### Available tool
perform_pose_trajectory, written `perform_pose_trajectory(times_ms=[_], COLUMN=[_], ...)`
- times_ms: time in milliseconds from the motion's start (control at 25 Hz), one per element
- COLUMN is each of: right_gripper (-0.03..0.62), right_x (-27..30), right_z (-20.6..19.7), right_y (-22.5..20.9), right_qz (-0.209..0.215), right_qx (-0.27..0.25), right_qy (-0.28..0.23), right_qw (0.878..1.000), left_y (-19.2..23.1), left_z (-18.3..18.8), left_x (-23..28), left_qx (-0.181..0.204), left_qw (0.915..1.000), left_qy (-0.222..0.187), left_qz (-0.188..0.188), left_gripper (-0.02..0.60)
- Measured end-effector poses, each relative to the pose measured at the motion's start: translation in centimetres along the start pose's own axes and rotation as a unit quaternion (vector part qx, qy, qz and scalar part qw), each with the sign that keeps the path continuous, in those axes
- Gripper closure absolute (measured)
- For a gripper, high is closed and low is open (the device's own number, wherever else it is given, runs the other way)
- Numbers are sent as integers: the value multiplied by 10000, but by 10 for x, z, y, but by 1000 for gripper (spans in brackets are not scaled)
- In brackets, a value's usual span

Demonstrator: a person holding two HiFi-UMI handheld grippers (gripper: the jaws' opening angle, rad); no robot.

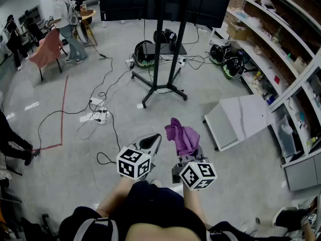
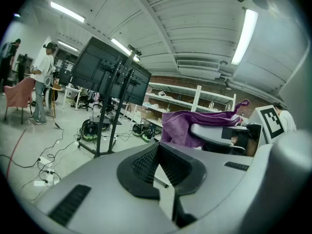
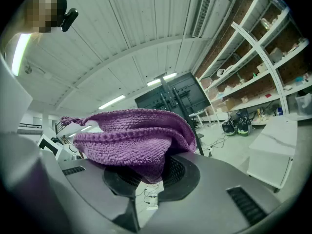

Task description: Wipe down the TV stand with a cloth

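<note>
The TV stand (image 1: 159,59) is a black pole on a splayed floor base, carrying a large dark screen (image 1: 165,1), a few steps ahead of me. A purple cloth (image 1: 183,137) bunches up out of my right gripper (image 1: 189,153), whose jaws are shut on it. The right gripper view shows the cloth (image 3: 131,140) pinched between that gripper's (image 3: 151,172) pads, with the stand (image 3: 183,101) behind. My left gripper (image 1: 150,142) is held beside it, shut with nothing in it. Its own view shows its jaws (image 2: 157,165) closed, the cloth (image 2: 185,126) to the right and the stand (image 2: 105,116) to the left.
Cables and a power strip (image 1: 100,115) trail over the floor left of the stand. Helmets and bags (image 1: 145,54) lie behind its base. A white panel (image 1: 235,117) leans low at the right, before long shelves (image 1: 281,59). A person (image 1: 62,19) and a pink chair (image 1: 45,49) are far left.
</note>
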State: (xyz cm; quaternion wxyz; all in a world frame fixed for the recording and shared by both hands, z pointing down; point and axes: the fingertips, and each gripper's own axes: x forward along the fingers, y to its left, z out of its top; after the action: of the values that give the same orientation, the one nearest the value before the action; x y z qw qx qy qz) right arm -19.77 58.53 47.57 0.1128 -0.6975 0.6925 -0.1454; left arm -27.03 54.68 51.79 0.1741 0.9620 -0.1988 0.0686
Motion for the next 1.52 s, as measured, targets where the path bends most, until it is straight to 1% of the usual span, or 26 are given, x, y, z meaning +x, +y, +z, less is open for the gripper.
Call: perform_pose_trajectory(times_ms=[160,360,560,680,920,1080,1200,1320,1520], right_gripper=[530,530,530,530,530,530,530,530,530], right_x=[-6,8,30,52,111,157,191,224,274], right_z=[-1,-4,-5,-5,16,41,61,74,83], right_y=[-9,-17,-38,-53,-82,-101,-114,-121,-123], right_qz=[35,174,136,76,38,-6,-70,-70,4], right_qx=[-12,12,64,85,65,-66,-143,-159,-233], right_qy=[6,113,183,294,336,385,360,292,271], right_qw=[10000,9998,9997,9995,9994,9992,9992,9994,9994], left_y=[-10,-7,11,26,61,86,105,125,159], left_z=[-1,-4,-4,2,31,58,81,101,127], left_x=[6,19,45,67,123,161,189,211,238], left_qx=[-10,4,-105,-118,-108,-152,-56,5,45], left_qw=[10000,10000,9999,9998,9998,9996,9998,9998,9999], left_qy=[-74,-31,66,103,173,211,205,191,126], left_qz=[9,77,117,98,78,103,67,40,49], left_gripper=[575,575,575,575,575,575,575,575,575])
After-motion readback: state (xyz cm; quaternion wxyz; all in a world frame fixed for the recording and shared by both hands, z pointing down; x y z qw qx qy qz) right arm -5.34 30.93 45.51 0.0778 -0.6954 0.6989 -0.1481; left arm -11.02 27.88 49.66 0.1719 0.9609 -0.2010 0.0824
